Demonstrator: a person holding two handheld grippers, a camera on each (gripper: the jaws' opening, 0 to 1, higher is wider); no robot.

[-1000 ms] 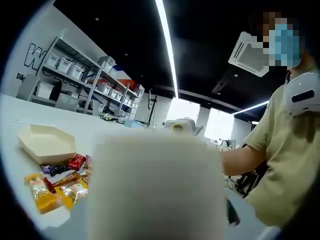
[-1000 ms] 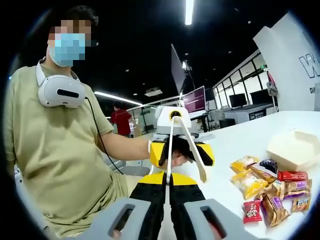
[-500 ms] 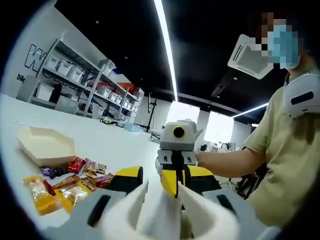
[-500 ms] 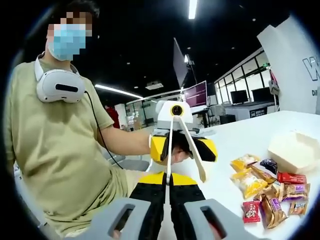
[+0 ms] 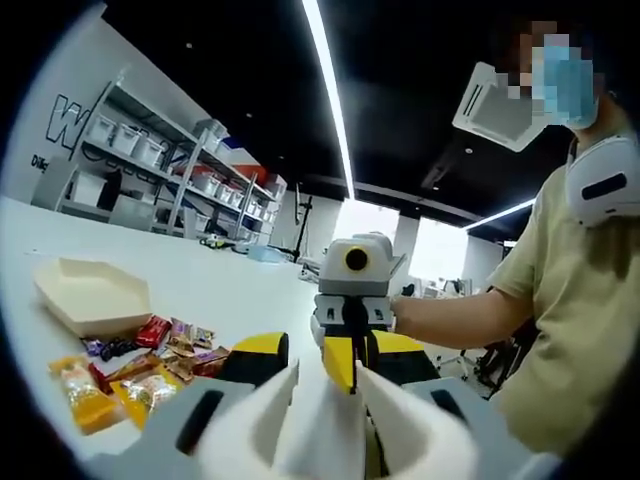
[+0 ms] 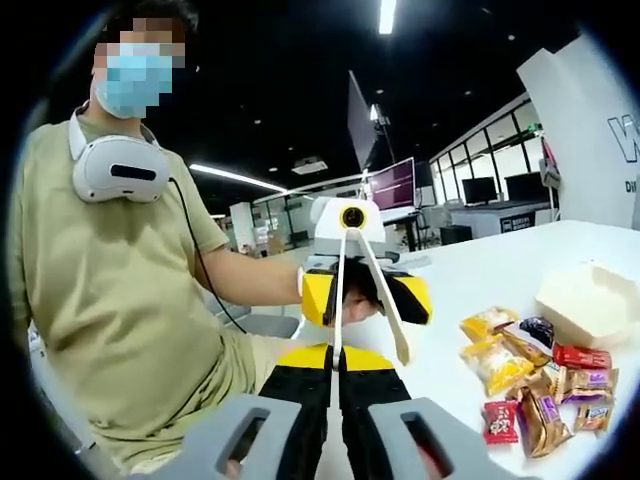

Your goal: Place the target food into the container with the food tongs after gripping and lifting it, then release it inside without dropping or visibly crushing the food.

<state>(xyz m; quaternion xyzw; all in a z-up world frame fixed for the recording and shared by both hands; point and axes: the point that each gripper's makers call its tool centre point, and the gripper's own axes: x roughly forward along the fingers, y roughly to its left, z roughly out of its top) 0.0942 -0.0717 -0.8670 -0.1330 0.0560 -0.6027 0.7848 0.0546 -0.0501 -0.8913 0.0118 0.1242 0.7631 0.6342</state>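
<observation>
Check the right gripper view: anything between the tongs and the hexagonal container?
Yes. Between the food tongs and the hexagonal container lies the pile of wrapped snacks on the white table, nearer the container.
</observation>
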